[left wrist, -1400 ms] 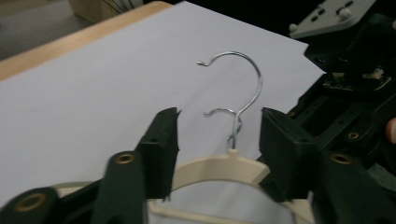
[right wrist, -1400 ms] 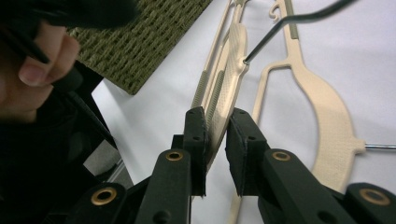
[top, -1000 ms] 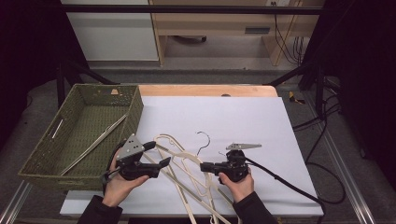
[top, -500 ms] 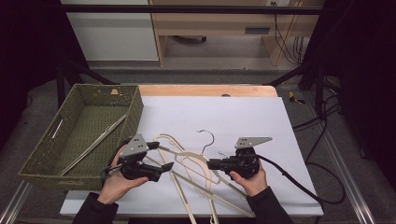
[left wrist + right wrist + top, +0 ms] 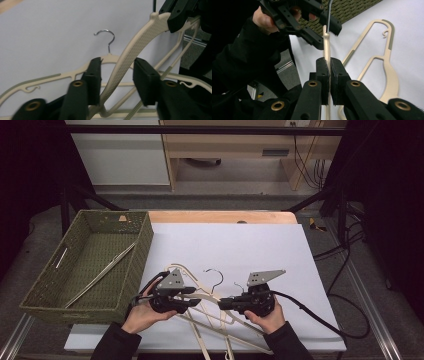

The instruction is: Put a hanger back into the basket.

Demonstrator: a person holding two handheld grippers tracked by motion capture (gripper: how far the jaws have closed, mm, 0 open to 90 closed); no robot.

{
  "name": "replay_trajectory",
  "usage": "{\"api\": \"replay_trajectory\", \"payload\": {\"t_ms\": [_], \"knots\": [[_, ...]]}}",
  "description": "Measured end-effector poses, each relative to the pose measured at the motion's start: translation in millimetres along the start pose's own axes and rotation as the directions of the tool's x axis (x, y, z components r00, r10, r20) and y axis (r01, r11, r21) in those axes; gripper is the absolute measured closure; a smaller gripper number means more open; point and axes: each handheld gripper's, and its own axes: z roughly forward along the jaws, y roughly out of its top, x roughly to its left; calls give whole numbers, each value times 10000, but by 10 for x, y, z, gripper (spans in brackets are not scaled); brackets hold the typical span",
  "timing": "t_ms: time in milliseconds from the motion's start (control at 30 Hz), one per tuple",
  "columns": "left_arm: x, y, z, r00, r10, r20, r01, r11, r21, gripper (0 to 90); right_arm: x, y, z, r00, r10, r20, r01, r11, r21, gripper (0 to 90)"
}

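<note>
**Right Clamped, Left Closing on the Lifted Hanger**

Now look at the fingers: the right gripper (image 5: 329, 75) has its pair pressed together on the arm of a cream hanger (image 5: 135, 50), holding it up off the tabletop (image 5: 250, 240). Over at the left gripper (image 5: 117, 75), the fingers stand apart either side of that same arm and have just been closing in, not yet pressing. Beneath lie more hangers (image 5: 210, 320), tangled in a pile. Out left, the green basket (image 5: 145, 235) holds a single hanger (image 5: 100, 275), so I'd say plenty of work remains.
</note>
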Motion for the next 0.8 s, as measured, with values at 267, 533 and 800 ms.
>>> {"api": "replay_trajectory", "payload": {"t_ms": [267, 533, 800], "knots": [[-47, -47, -2, 9994, 253, 246, -262, 9989, 389, 702, -12, -15, 29, 9998, -27, -179, 32, 9995, 318, 862], [-186, -45, -35, 9981, 410, 462, -425, 9986, 319, 809, 4, -13, -8, 9945, -636, 833, 641, 9979, -37, 751], [-304, -43, -23, 9988, 314, 389, -313, 9995, -23, 866, 33, 1, -86, 9807, -991, 1687, 1108, 9919, -615, 564]]}}
